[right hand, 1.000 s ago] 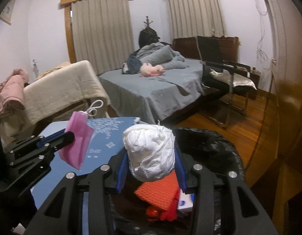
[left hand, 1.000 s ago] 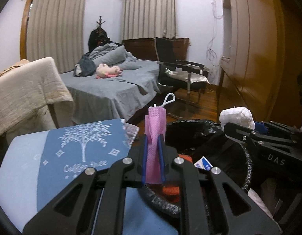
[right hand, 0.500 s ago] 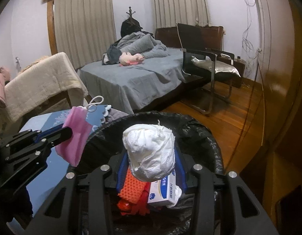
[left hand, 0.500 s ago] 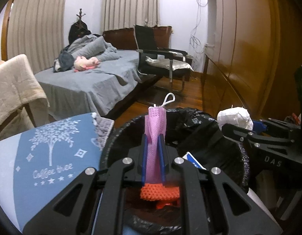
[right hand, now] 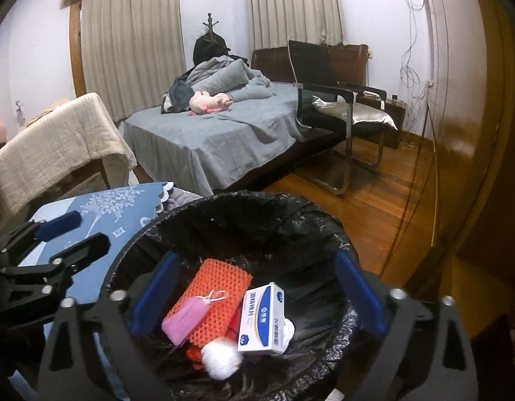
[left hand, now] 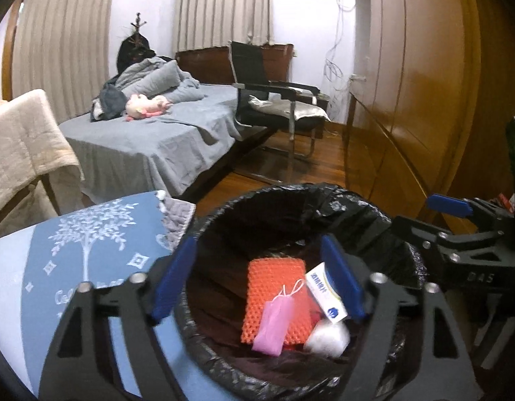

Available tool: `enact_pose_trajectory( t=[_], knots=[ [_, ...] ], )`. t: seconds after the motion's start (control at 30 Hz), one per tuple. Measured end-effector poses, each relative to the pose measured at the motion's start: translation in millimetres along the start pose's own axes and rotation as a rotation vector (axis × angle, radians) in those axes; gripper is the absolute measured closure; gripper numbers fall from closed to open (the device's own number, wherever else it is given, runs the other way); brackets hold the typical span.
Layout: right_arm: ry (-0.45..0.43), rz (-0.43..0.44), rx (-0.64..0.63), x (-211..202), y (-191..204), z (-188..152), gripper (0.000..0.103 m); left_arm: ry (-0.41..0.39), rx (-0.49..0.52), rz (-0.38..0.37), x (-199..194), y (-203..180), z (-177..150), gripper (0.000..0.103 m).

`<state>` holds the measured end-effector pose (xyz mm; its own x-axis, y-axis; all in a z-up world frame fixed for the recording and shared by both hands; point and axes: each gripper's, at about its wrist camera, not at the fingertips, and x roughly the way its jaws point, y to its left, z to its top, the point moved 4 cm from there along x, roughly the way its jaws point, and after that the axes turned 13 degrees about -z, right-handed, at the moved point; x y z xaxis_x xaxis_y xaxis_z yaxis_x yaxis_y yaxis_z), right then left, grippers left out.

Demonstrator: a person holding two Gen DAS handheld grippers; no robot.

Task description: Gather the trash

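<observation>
A bin lined with a black bag (left hand: 357,207) (right hand: 290,210) stands just below both grippers. Inside lie a pink face mask (left hand: 273,325) (right hand: 187,319), a white crumpled wad (left hand: 327,337) (right hand: 220,356), an orange mesh pad (left hand: 274,287) (right hand: 217,290) and a white and blue box (left hand: 326,295) (right hand: 262,322). My left gripper (left hand: 257,280) is open and empty above the bin. My right gripper (right hand: 254,294) is open and empty above it too. The right gripper shows at the right of the left wrist view (left hand: 458,224); the left gripper shows at the left of the right wrist view (right hand: 60,237).
A blue cloth with a white tree print (left hand: 87,250) (right hand: 113,204) covers the surface left of the bin. Beyond are a grey bed (left hand: 150,140), a black chair (left hand: 277,100), a beige draped chair (right hand: 56,147), a wooden wardrobe (left hand: 424,83) and wood floor (right hand: 384,207).
Both grippers opened over the bin. The pink mask dropped from the left gripper and the white wad from the right; both now lie in the bin.
</observation>
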<state>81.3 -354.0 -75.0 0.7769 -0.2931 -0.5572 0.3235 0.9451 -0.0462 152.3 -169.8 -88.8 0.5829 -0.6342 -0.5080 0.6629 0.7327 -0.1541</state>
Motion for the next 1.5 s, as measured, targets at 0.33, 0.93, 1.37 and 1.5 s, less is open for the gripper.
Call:
enact_pose_trajectory(
  t=[0.33,0.93,1.37,1.5],
  knots=[
    [0.035,0.072,-0.038,-25.6,26.7,3.9,0.006,-0.026,-0.055,0.106,-49.5,20.4,-1.9,0.008],
    [-0.012,0.163,-0.075,-87.5,67.1,24.0,0.006,-0.098,-0.079,0.190,-121.0,22.4,2.0,0.005],
    [-0.036,0.173,-0.091,-100.8,78.0,25.5,0.006,-0.142,-0.093,0.209,-144.6,23.4,5.7,0.005],
    [-0.038,0.174,-0.090,-101.6,78.8,25.5,0.006,-0.150,-0.092,0.214,-147.5,23.2,6.6,0.005]
  ],
)
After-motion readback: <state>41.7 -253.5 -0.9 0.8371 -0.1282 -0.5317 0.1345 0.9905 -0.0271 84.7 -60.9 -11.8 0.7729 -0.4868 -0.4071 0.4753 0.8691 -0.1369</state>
